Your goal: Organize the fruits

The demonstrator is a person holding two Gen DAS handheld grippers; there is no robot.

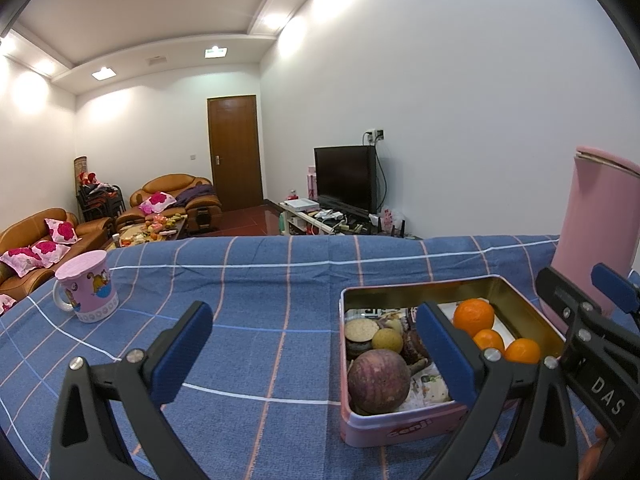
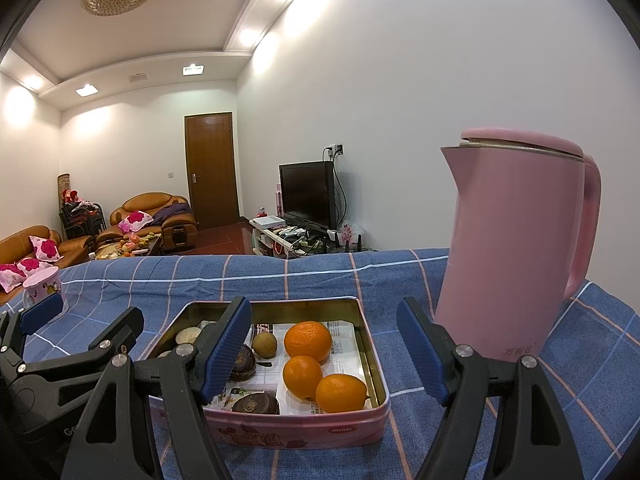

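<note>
My left gripper (image 1: 316, 344) is spread wide, nothing between the blue pads, hovering over the blue checked tablecloth (image 1: 248, 280) with its right finger over the near left part of the pink rectangular metal tin (image 1: 404, 428). My right gripper (image 2: 324, 348) is also wide apart and empty, left finger over the tin's left half, right finger just outside its right wall, in front of the tall pink electric kettle (image 2: 516, 248).

Tin sits on the cloth, lined with printed paper. Right side: three round orange citrus fruits (image 2: 308, 340) bunched close together, two near ones touching. Left side: big round purple-brown fruit (image 1: 378, 380) at the near corner, small yellow-green round fruit (image 1: 387, 339) behind it, dark brown round pieces (image 2: 256, 403) and a pale biscuit-like disc (image 1: 361, 329) toward the back.

Pink cartoon-print mug with a lid (image 1: 87, 292) stands well apart on the cloth's far left. Kettle stands just right of the tin.
</note>
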